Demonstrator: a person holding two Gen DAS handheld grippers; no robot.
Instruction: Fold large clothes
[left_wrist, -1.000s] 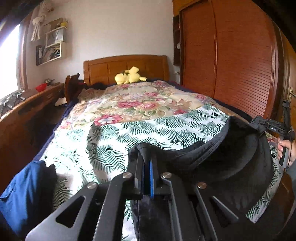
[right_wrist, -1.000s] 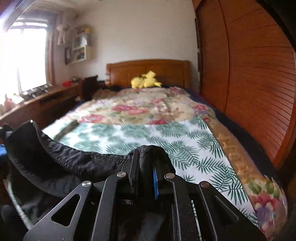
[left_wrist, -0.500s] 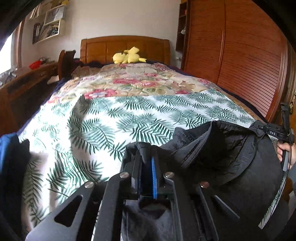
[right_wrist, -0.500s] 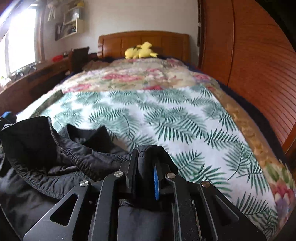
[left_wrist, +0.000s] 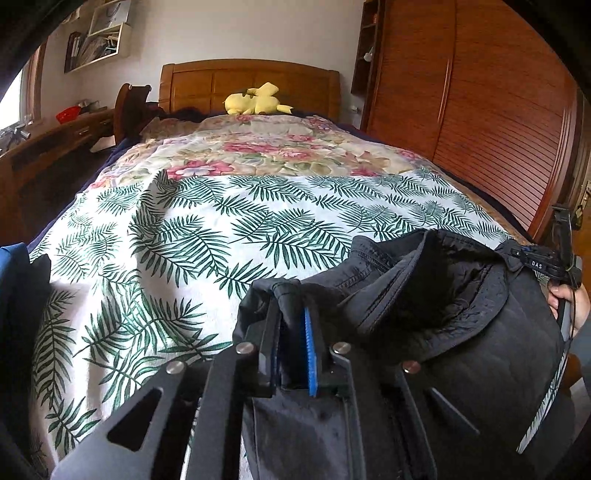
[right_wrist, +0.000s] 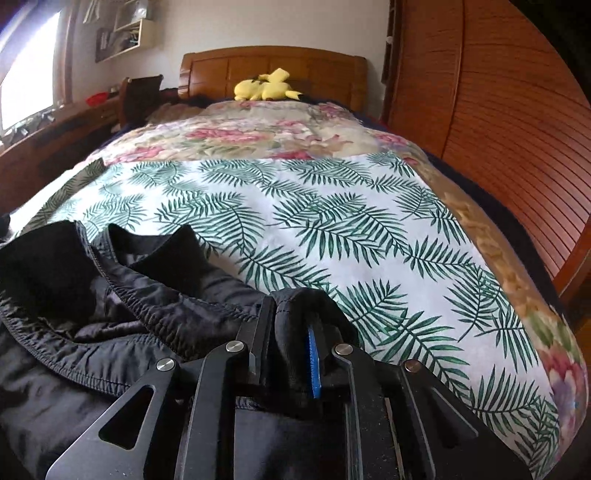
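Observation:
A black jacket (left_wrist: 461, 332) lies bunched at the near end of the bed, its collar and lining facing up. My left gripper (left_wrist: 290, 297) has a folded edge of the jacket between its pads; its jaws are opening a little, and the fabric still fills the gap. My right gripper (right_wrist: 291, 306) is shut on another edge of the jacket (right_wrist: 110, 332), which spreads to its left. In the left wrist view the right gripper (left_wrist: 554, 258) shows at the far right edge, with a hand (left_wrist: 569, 306) on it.
A palm-leaf cover (left_wrist: 240, 221) tops a floral quilt (left_wrist: 277, 151) on the bed. A yellow plush toy (left_wrist: 255, 103) sits by the wooden headboard. A slatted wooden wardrobe (left_wrist: 480, 110) runs along the right, a desk (left_wrist: 55, 136) along the left. Blue cloth (left_wrist: 11, 280) lies at the near left.
Both grippers have come down toward the bed with the jacket. The stretched garment has gone slack and settled on the palm-leaf cover. The gaps between the pads look slightly wider.

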